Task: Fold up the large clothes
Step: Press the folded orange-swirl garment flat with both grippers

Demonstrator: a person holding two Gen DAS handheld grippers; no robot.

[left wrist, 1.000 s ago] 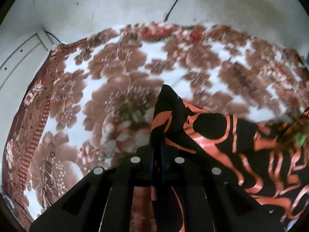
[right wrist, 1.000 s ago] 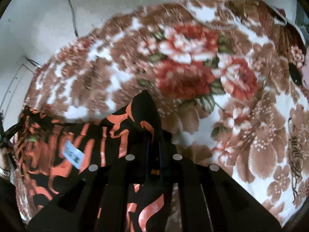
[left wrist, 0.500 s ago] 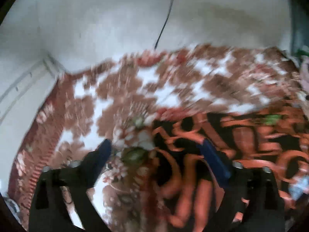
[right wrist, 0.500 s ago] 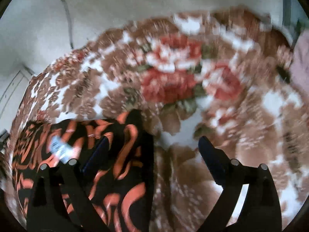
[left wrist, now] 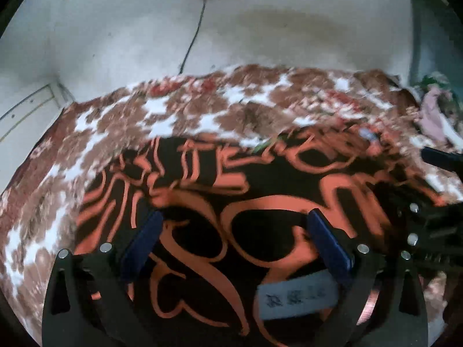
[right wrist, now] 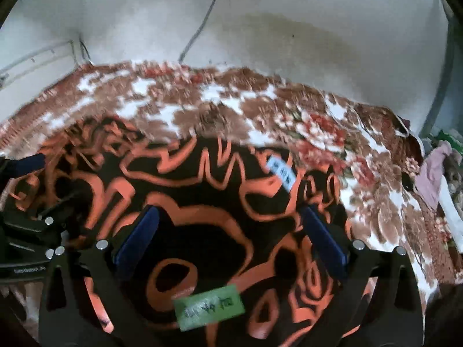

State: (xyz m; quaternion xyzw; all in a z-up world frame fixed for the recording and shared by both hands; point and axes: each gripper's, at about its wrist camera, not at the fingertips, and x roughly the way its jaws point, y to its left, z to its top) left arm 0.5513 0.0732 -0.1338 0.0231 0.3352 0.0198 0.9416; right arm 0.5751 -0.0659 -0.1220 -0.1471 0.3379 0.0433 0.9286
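Garment [left wrist: 231, 202]: thin, limp black fabric printed with curling orange bands and loops, spread flat on the blanket [left wrist: 179, 110] and filling the lower half of both views, roughly 3 to 9 o'clock. Its far edge runs across mid-frame; some ripples toward 10 o'clock in the left wrist view. Motion blur softens the print.

Blanket: plush, fuzzy pile, brown and white flower pattern, with red roses and green leaves toward 2 o'clock in the right wrist view [right wrist: 318, 133]. It covers a bed against a pale, stained plaster wall [left wrist: 260, 23]; a dark cable [left wrist: 192, 34] hangs down the wall at 12 o'clock.

Left claw [left wrist: 234, 243]: spread wide, nothing between its blue-padded fingers [left wrist: 141, 243], poised over the garment. Black plastic frame with silver round bolt heads.

Right claw [right wrist: 231, 240]: likewise spread, empty, over the garment; blue pads [right wrist: 137, 237] of the same make.

Labels: a white tag [left wrist: 298, 295] with dark characters at 5 o'clock in the left view, too blurred to read. A green tag [right wrist: 209, 308] with dark handwriting at 6 o'clock in the right view, unreadable. A small pale tag [right wrist: 282, 172] with dark marks near 1 o'clock, unreadable.

Pile of pink and white clothes [right wrist: 434, 173] at 3 o'clock off the blanket's edge.
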